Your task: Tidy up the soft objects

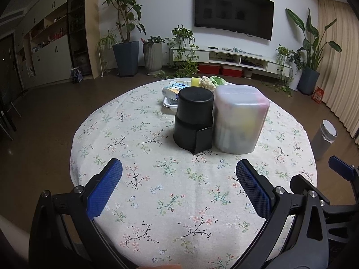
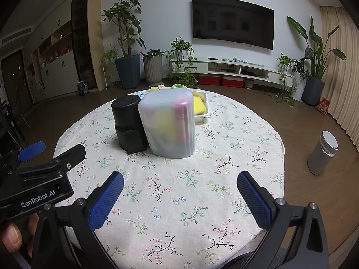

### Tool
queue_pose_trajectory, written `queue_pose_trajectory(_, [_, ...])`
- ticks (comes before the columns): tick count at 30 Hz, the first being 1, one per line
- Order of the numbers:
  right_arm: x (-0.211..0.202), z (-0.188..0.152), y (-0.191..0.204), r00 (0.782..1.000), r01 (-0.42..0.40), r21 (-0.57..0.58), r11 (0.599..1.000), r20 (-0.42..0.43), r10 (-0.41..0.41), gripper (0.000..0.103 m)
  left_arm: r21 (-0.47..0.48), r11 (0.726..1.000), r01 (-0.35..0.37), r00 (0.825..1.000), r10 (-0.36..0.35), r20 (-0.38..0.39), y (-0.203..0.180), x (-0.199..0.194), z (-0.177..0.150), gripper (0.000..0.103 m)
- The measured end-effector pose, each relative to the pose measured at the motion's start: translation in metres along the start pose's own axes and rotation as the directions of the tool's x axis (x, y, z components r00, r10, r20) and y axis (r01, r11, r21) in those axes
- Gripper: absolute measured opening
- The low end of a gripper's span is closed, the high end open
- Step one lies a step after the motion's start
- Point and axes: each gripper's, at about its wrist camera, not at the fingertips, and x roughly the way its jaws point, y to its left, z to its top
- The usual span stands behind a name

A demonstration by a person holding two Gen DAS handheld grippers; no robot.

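Soft objects (image 1: 211, 81) in white tray (image 2: 203, 114) half hidden behind frosted bin (image 2: 167, 124), contents blurred; black canister (image 1: 193, 121) beside. Both grippers' fingers spread, empty.

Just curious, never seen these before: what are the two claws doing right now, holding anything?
Left gripper: open, holding nothing, above the tablecloth.
Right gripper: open, holding nothing.

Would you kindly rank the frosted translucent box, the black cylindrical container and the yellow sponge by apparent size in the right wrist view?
1. Frosted translucent plastic box, largest.
2. Black cylindrical container, clearly smaller; it stands beside the box at a similar distance.
3. Yellow sponge, smallest, though it sits farther back in the white tray and is partly hidden, so its true size is unsure.
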Motion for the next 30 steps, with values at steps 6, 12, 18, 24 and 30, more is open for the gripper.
queue_pose_trajectory(6, [-0.0004,0.0004,-0.0001,1.000,0.000,0.000,1.000,0.001,0.000,0.103,0.000,1.000,0.006,1.000,-0.006,-0.005,0.0000,0.0014,0.0004,0.103])
queue_pose_trajectory(12, [0.0005,-0.0003,0.0002,1.000,0.000,0.000,1.000,-0.001,0.000,0.103,0.002,1.000,-0.001,1.000,0.001,-0.004,0.0002,0.0022,0.0008,0.103])
queue_pose_trajectory(18, [0.0003,0.0000,-0.0001,1.000,-0.001,0.000,1.000,0.000,0.001,0.103,0.007,1.000,-0.011,1.000,0.011,-0.003,0.0004,0.0020,0.0005,0.103])
queue_pose_trajectory(24, [0.0005,-0.0005,0.0002,1.000,0.000,0.000,1.000,-0.001,0.000,0.103,0.007,1.000,-0.010,1.000,0.010,-0.004,0.0005,0.0021,0.0006,0.103])
queue_pose_trajectory(30, [-0.0002,0.0006,-0.0002,1.000,0.000,-0.001,1.000,-0.002,0.000,0.103,0.007,1.000,-0.013,1.000,0.014,-0.005,0.0010,0.0025,0.0004,0.103])
